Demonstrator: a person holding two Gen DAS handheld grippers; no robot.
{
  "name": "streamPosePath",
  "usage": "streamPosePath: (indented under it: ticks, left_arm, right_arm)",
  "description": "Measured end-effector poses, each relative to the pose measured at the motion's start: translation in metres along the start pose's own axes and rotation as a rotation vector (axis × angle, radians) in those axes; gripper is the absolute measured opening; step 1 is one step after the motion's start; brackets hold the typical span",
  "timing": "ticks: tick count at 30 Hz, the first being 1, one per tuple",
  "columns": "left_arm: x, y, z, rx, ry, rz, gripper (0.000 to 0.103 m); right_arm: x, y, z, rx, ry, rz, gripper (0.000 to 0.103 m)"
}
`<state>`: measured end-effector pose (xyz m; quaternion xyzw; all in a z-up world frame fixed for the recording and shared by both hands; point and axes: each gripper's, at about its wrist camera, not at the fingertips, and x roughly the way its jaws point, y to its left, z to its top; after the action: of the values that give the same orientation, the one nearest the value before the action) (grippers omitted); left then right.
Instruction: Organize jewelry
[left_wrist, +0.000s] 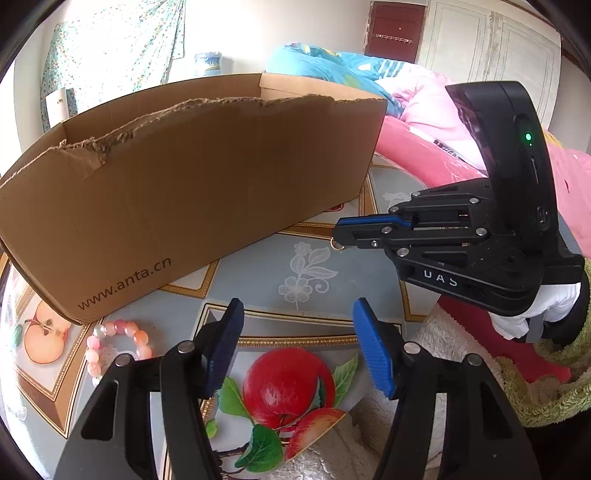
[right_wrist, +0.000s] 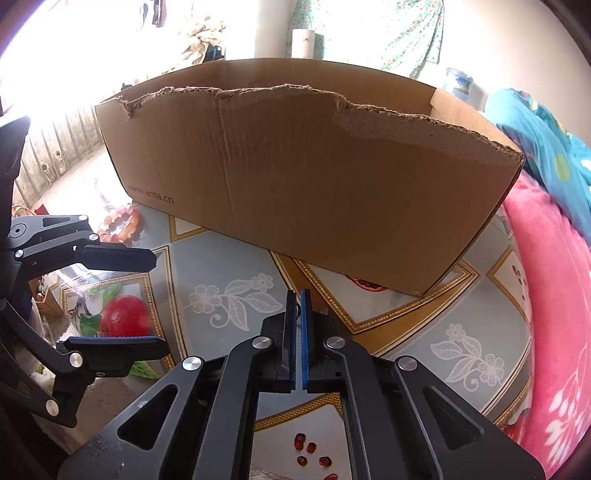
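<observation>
Bedroom backdrop: floral curtain (left_wrist: 110, 44) at the back, dark red door (left_wrist: 393, 29) beyond a bed heaped with a pink blanket (right_wrist: 546, 295) and turquoise bedding (left_wrist: 325, 62). Up front, a counter (left_wrist: 266, 266) under a glossy cloth printed with apples, white flowers and gold borders.

Standing on that cloth, a long cardboard box (left_wrist: 203, 177), open at the top, near wall torn ragged along its upper edge, a web address printed low on the side.

Lying flat on the counter just beside the box's printed corner, a bracelet of pink and orange beads (left_wrist: 142, 336), touching neither tool; seen in the right wrist view off to the left, past the other tool.

Left gripper (left_wrist: 297, 325): fingers well apart, blue pads facing each other, nothing between them, hovering over the printed red apple and angled down at the counter.

Right gripper (right_wrist: 297, 295): fingers pressed together, with a small dark red bit pinched between the blue pads. From the left wrist view, a small gold loop (left_wrist: 335, 245) hangs at those closed tips, just above the cloth and near the right end of the box. Cannot tell what kind of piece it belongs to. Behind that tool, a white-gloved hand (left_wrist: 546, 306) on the handle.
</observation>
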<state>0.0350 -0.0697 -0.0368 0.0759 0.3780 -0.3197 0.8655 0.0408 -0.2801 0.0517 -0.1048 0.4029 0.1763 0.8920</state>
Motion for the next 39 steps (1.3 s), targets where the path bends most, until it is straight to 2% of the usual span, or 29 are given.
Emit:
streamPosePath:
  ticks: [8,11,14,16,19,21,23,27,28,39]
  left_arm:
    - [-0.008,0.000,-0.006,0.008,-0.008,0.014,0.060]
    - [-0.009,-0.003,-0.005,0.022,-0.017,0.025,0.060]
    - [-0.008,-0.006,-0.002,0.033,-0.026,0.026,0.060]
    - [-0.005,-0.009,0.001,0.052,-0.028,0.030,0.060]
    - [0.001,-0.016,0.006,0.095,-0.025,0.049,0.059]
    - [0.006,-0.020,0.009,0.129,-0.019,0.064,0.053]
    - [0.012,-0.022,0.011,0.143,-0.002,0.076,0.042]
    - [0.021,-0.019,0.013,0.124,0.044,0.083,0.028]
    - [0.023,-0.018,0.013,0.120,0.056,0.088,0.024]
    - [0.026,-0.022,0.014,0.138,0.070,0.088,0.017]
  right_arm:
    - [0.002,0.017,0.004,0.081,0.010,0.172,0.000]
    - [0.004,0.014,0.005,0.136,0.026,0.227,0.005]
    - [-0.006,-0.002,0.004,0.198,0.002,0.255,0.007]
    - [-0.016,-0.012,-0.012,0.238,-0.018,0.260,0.009]
    - [-0.026,-0.024,-0.020,0.272,-0.029,0.233,0.011]
    - [-0.029,-0.029,-0.025,0.293,-0.031,0.219,0.011]
    - [-0.031,-0.037,-0.028,0.315,-0.030,0.214,0.011]
    - [-0.036,-0.045,-0.036,0.335,-0.033,0.207,0.011]
    - [-0.027,-0.048,-0.034,0.335,-0.032,0.207,0.011]
    - [-0.011,-0.047,-0.033,0.348,-0.028,0.207,0.011]
